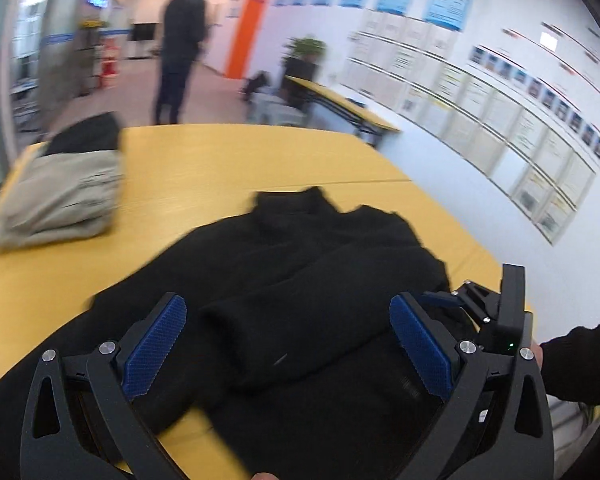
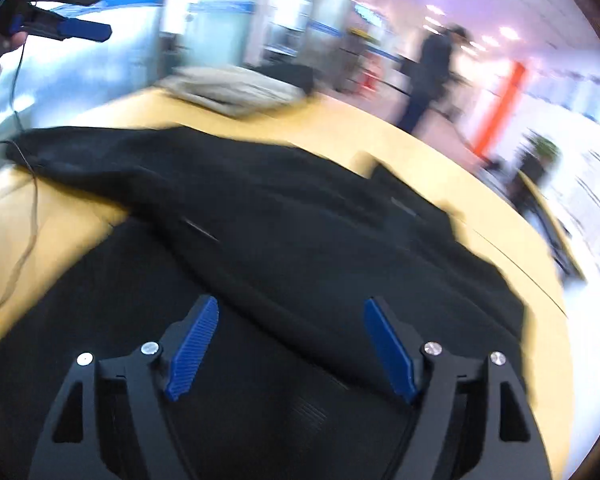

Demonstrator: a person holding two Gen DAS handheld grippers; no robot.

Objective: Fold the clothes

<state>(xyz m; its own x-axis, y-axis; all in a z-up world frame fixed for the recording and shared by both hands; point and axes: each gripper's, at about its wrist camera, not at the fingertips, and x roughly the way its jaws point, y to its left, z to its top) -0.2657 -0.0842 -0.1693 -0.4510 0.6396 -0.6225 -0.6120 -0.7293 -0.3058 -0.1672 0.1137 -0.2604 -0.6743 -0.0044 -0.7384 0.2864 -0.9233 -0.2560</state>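
Both claws hung released over a black garment [image 1: 300, 280] on the yellow counter [image 1: 220, 160]. The left claw [image 1: 288, 340] and right claw [image 2: 292, 344] gripped nothing; folded beige clothes [image 1: 60, 200] lay at ten o'clock.

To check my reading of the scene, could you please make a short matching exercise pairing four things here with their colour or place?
Things:
1. garment under the left claw
2. folded garment
3. table
4. claw pads

Descriptions:
A. yellow
B. blue, ribbed
C. black, spread out nearest the cameras
D. beige, at the table's far left

Pairs: 1-C, 2-D, 3-A, 4-B
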